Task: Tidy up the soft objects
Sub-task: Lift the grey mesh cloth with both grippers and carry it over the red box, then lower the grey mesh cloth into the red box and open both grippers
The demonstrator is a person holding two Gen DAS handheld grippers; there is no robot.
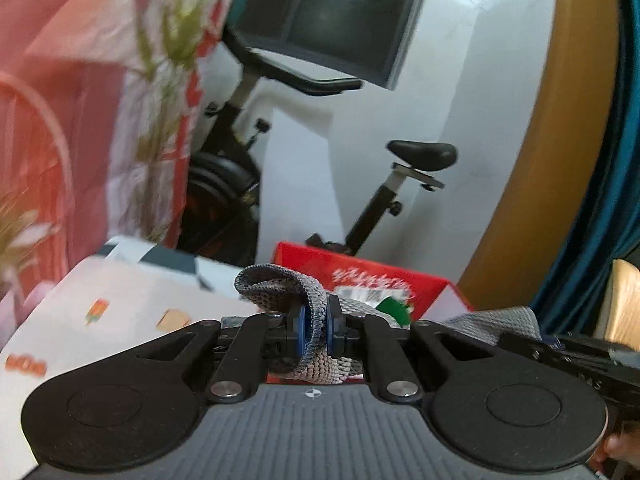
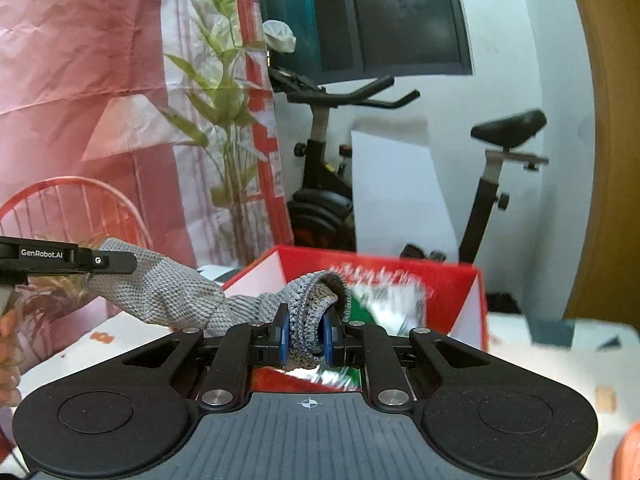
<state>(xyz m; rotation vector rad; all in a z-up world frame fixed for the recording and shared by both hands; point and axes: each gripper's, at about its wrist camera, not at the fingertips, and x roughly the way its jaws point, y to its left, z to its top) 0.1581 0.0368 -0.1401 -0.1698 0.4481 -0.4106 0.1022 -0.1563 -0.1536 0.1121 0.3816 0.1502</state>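
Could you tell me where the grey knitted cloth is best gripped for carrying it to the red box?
At its two ends, one gripper each, coming from the near side, as now. The cloth is long and limp, so a single middle grip would probably let both ends droop. The left gripper and right gripper are each shut on a bunched end, spanning it in front of the red box.
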